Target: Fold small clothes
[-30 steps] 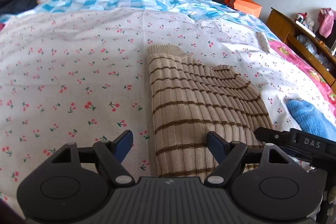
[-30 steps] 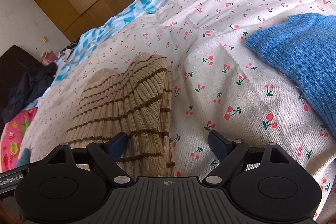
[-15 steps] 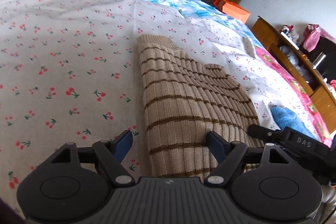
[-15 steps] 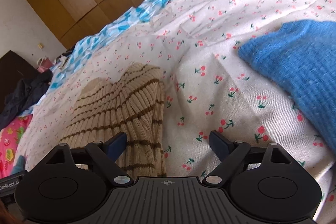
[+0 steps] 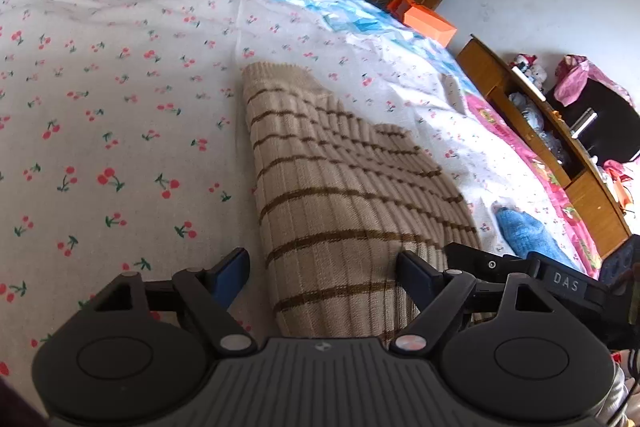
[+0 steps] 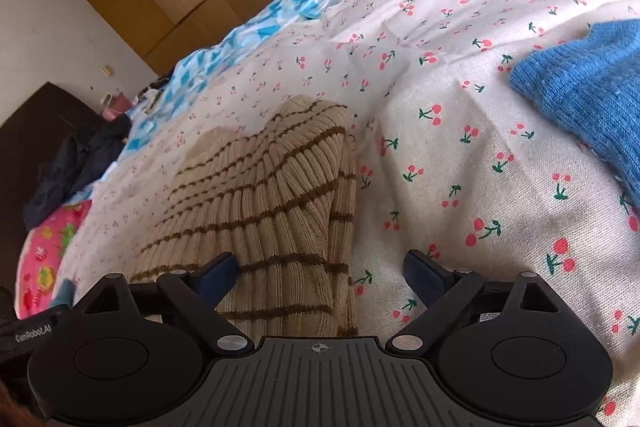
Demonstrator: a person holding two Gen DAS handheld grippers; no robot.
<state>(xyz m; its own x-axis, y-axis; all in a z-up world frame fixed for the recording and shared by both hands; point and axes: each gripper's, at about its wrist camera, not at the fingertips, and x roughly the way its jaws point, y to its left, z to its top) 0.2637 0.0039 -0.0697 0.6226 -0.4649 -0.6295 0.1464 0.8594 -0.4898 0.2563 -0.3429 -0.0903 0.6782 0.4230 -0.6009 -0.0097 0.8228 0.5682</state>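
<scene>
Cherry-print sheet [image 5: 120,131]: covered the bed. Striped beige sweater [image 5: 340,195]: lay folded on it, near edge between both tongs. Blue knit garment [image 6: 588,99]: lay apart, rightward. Left gripper [image 5: 322,273], right gripper [image 6: 320,271]: jaws spread wide, gripping nothing.

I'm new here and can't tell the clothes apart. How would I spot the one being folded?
Look at the bed with the cherry-print sheet. Near its front edge lies a ribbed beige sweater, just ahead of both tools. Thin brown stripes set it apart from the plain blue knit to its right.
</scene>
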